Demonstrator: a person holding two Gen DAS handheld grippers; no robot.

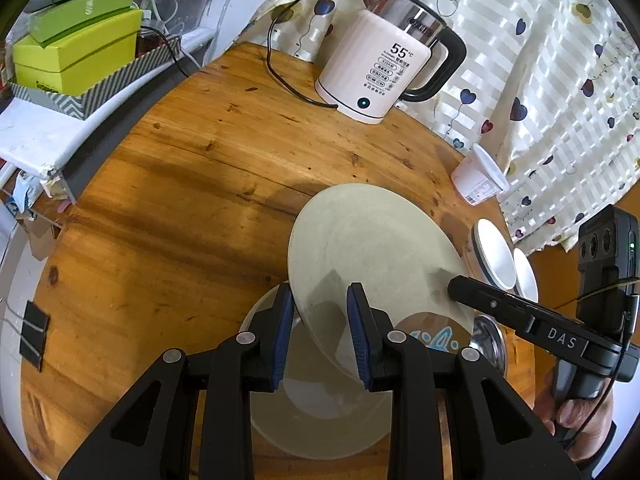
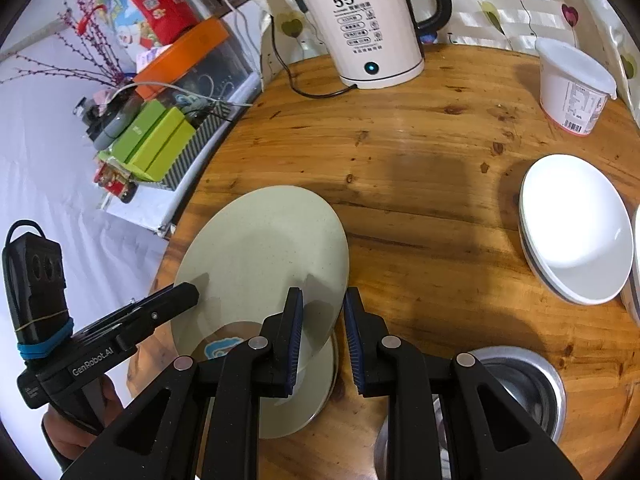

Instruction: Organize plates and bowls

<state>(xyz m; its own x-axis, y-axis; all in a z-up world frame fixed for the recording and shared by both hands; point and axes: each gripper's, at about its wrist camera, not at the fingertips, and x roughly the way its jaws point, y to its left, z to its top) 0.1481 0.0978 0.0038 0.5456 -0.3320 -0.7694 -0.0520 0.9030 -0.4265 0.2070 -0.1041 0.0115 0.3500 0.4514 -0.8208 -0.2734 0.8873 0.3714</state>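
A round beige plate (image 1: 372, 248) (image 2: 264, 248) hangs tilted above the wooden table (image 1: 192, 184), gripped from two sides. My left gripper (image 1: 320, 294) is shut on its left rim, and its black tip (image 2: 191, 293) also shows in the right wrist view. My right gripper (image 2: 324, 296) is shut on the opposite rim, seen from the side (image 1: 458, 285) in the left wrist view. Directly beneath lies a second beige dish (image 1: 320, 420) (image 2: 308, 396). A greyish piece with a blue pattern (image 1: 434, 336) (image 2: 222, 347) shows at the plate's near edge.
White bowls (image 1: 496, 256) (image 2: 576, 228) sit stacked at the right. A steel bowl (image 1: 491, 342) (image 2: 524, 384) lies near them. At the back stand a white kettle (image 1: 376, 68) (image 2: 368, 28) with its cord and a white tub (image 1: 480, 180) (image 2: 572, 84). Green boxes (image 1: 76, 56) lie off the left edge.
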